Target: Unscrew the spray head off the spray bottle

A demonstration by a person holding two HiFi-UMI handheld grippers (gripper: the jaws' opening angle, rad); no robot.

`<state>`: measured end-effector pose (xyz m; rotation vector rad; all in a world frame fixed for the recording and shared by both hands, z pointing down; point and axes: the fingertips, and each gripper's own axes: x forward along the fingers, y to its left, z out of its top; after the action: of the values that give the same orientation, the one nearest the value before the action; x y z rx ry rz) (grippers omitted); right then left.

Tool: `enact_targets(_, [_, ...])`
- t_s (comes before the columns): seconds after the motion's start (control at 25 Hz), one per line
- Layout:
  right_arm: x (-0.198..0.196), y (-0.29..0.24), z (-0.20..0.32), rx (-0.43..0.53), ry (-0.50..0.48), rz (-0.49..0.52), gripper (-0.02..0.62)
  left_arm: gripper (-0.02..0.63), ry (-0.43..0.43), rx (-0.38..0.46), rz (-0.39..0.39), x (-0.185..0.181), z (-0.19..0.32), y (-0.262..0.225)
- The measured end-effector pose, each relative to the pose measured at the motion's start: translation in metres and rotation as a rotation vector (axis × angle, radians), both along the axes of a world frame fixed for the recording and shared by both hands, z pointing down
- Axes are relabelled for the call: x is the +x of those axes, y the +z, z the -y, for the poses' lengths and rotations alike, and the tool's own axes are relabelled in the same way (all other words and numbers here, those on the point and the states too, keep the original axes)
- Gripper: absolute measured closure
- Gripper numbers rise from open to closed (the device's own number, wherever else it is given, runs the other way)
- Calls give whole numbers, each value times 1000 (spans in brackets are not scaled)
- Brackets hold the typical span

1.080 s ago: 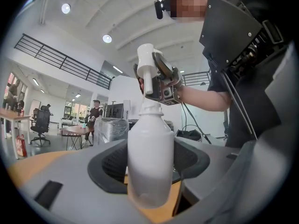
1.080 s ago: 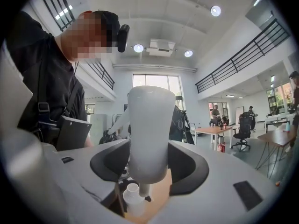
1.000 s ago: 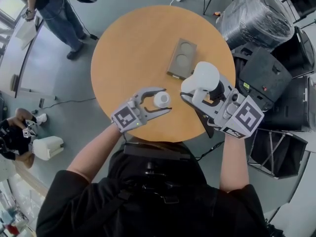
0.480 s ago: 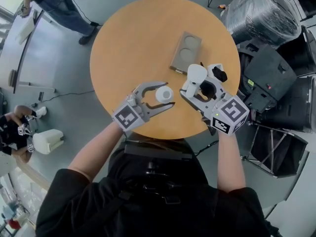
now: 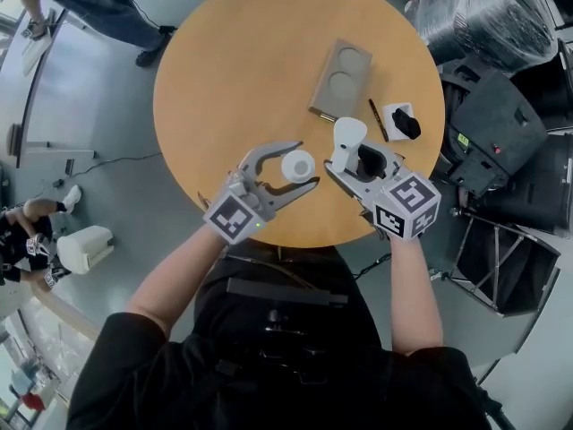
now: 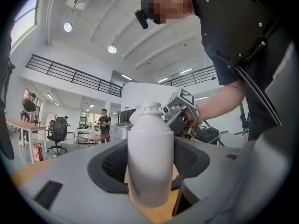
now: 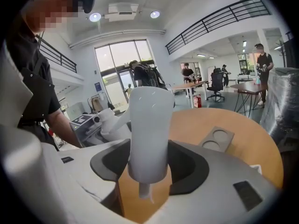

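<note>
White spray head (image 7: 149, 129), already off, is sitting clamped in our right tool (image 5: 344, 158); left tool (image 5: 288, 179) is gripping the bottle (image 6: 150, 153). We are probably setting both down next.

Out on the round orange wooden table (image 5: 224, 70) sits a grey rectangular two-hole holder (image 5: 340, 81), a slim black pen (image 5: 379, 119) just right of it, then a white square card (image 5: 390, 113) carrying a black lump.

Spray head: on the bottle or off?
Off. The right gripper holds the spray head, tube hanging free; the bottle in the left gripper shows a bare neck.
</note>
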<state>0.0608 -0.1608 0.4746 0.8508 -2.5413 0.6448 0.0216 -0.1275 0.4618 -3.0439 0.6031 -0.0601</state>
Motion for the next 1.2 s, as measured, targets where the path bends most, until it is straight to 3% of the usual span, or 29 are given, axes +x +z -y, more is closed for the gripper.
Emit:
enact_targets(0.2, [-3,49,-2,-82,-9,-27,331,298,-8,-21,-3,-4,3,32])
enact_targets(0.64, [-15,193,3,-232,-61,-137,333,298,-69,-118,22,-19,27,150])
enact_targets(0.88, [-15,259,3,-273,-84,-205,333,298,-108,-150,-12,-20,41,199])
enact_targets(1.2, [-7,309,10,-315,-65,-263,332,298,-105,-158,-20,-14,60,253])
